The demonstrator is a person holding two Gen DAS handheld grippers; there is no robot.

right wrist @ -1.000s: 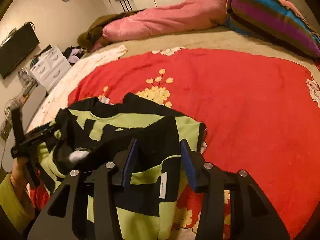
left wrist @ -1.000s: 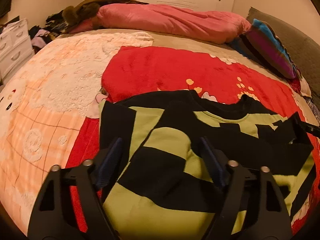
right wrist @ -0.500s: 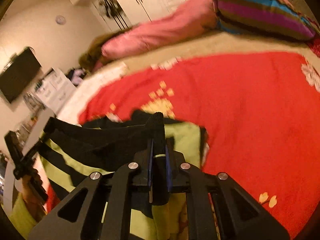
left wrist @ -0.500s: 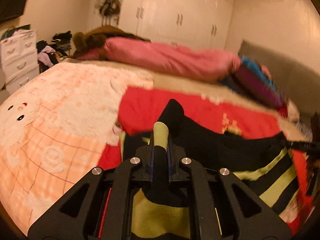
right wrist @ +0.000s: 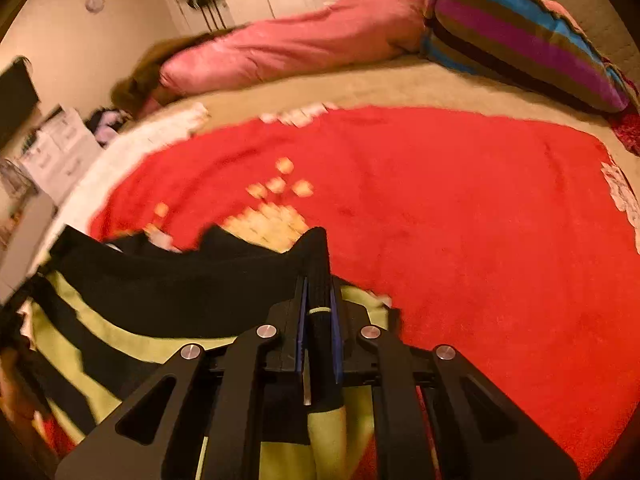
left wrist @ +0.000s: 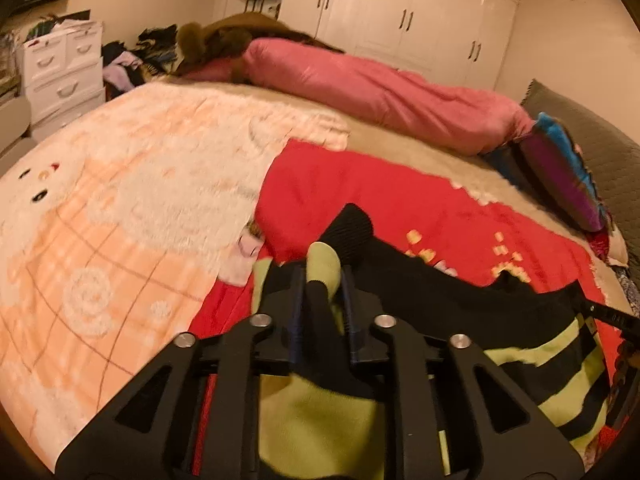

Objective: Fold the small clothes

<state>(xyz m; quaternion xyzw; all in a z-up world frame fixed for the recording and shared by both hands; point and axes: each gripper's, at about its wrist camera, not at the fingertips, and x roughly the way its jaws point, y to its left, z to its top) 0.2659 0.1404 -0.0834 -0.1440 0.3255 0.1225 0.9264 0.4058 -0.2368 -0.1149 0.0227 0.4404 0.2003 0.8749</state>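
Gripping striped sweater edge: left claw, right claw; containers apparently blurred.

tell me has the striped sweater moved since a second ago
Yes. The striped sweater, flat on the red blanket before, is now pinched and lifted at its edge by both grippers.

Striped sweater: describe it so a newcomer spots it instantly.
On the bed, find the red blanket. At its near edge lies the striped sweater, pinched by both grippers. It alone has broad black and lime-green bands; the striped pillow nearby is blue and purple.
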